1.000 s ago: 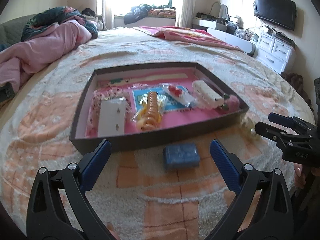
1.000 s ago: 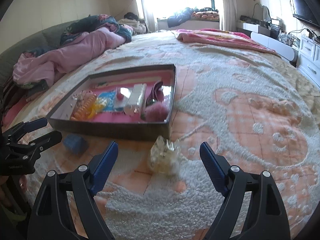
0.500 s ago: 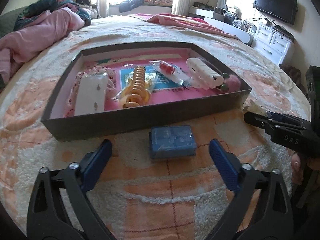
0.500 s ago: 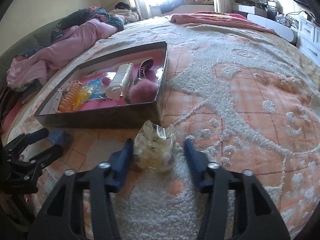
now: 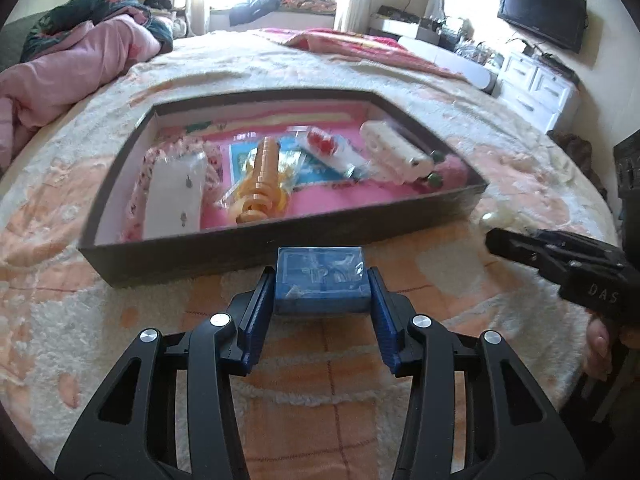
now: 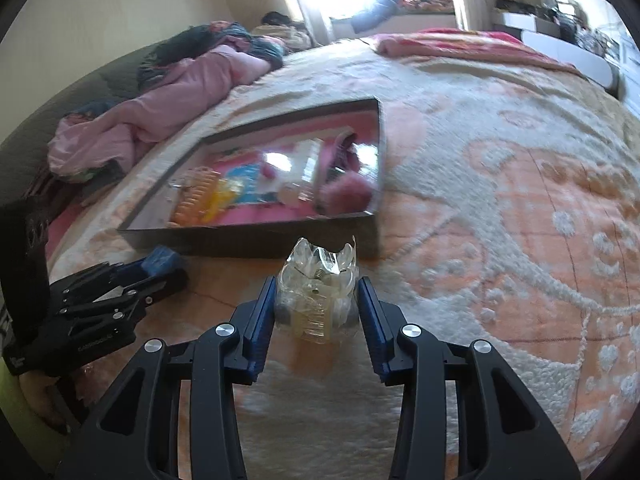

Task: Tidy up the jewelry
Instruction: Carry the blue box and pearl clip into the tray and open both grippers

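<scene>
A wide bed (image 5: 400, 80) under a peach-and-cream blanket (image 6: 520, 200) fills both views, with a crumpled pink quilt (image 5: 72, 64) heaped along its far left side. On the blanket sits a shallow dark tray (image 5: 280, 240) lined in pink, holding an orange hair clip (image 5: 260, 176), a white card (image 5: 172, 200) with small studs, a packet of red beads (image 5: 324, 144), a white case (image 5: 396, 156) and a pink pompom (image 6: 346, 196).

Just in front of the tray's near wall, the left gripper (image 5: 322, 292) has its blue pads pressed against both sides of a small blue box (image 5: 320, 280), closed onto it at blanket level; whether the box is clear of the blanket cannot be told.

Off the tray's near right corner, the right gripper (image 6: 316, 304) brackets a clear bag (image 6: 316, 296) of pale, yellowish trinkets. Its pads sit tight against the bag's sides, narrowed to the bag's width. The bag's top flares open towards the tray. Whether it rests on the blanket cannot be told.

Each gripper shows at the edge of the other's view, black and side-on, the two working close together in front of the tray.
</scene>
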A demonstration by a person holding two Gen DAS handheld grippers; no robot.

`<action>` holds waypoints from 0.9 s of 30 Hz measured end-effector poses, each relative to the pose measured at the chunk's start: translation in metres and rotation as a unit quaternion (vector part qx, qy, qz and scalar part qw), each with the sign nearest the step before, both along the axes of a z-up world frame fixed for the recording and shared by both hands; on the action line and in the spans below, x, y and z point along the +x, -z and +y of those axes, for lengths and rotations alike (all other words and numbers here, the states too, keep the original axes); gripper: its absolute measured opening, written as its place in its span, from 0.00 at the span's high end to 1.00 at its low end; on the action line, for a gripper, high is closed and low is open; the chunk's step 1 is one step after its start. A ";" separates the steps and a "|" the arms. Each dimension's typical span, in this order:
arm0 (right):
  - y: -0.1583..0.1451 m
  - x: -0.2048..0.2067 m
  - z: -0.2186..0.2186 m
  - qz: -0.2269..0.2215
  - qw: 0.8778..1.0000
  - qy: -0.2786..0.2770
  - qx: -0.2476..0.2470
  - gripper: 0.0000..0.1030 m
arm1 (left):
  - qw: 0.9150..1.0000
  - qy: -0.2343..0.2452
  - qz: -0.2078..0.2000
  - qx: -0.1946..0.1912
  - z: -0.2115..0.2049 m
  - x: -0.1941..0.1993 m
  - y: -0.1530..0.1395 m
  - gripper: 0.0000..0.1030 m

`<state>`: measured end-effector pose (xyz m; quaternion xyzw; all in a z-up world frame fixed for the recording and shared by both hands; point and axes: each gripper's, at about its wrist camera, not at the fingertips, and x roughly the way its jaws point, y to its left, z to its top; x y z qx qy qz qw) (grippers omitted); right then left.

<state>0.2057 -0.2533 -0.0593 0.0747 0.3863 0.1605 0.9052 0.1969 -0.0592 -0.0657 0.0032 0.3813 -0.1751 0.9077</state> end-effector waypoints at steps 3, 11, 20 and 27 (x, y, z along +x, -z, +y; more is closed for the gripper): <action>-0.009 -0.005 0.010 -0.017 1.000 -0.020 0.003 0.63 | 1.000 0.000 -0.013 -0.012 0.003 -0.002 -0.012 0.64; -0.025 0.000 0.030 -0.050 0.997 -0.049 -0.014 0.63 | 0.999 -0.022 -0.038 -0.014 0.015 0.008 -0.026 0.64; -0.047 0.034 0.029 -0.078 0.996 -0.034 -0.025 0.63 | 0.998 -0.035 -0.042 -0.013 0.015 0.033 -0.030 0.64; -0.052 0.066 0.018 -0.084 0.996 -0.011 -0.026 0.63 | 0.999 -0.024 -0.035 -0.008 -0.003 0.052 -0.028 0.64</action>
